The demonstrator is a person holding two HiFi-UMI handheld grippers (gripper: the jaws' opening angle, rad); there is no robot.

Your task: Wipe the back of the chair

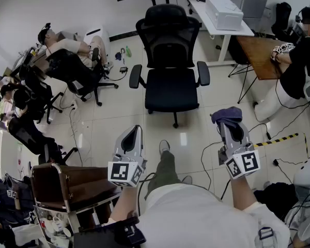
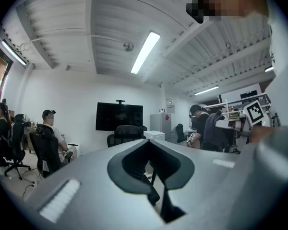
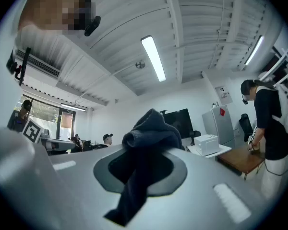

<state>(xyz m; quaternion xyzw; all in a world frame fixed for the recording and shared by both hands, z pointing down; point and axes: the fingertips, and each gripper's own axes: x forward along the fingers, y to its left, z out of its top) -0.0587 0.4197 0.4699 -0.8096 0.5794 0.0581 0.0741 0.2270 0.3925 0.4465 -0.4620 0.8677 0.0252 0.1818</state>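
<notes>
Ceiling strip lights (image 2: 145, 51) lit the room brightly and evenly, leaving soft glare on the floor (image 1: 183, 138). Both gripper views bowed strongly, with dark corners and blurred foregrounds.

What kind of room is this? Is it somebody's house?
Not a house, most likely an office or workroom: there's a black swivel chair, a white desk and a big dark screen.

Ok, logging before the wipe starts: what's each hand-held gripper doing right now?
Left hand-held gripper: closed, nothing in it.
Right hand-held gripper: closed on a dark cloth.
</notes>
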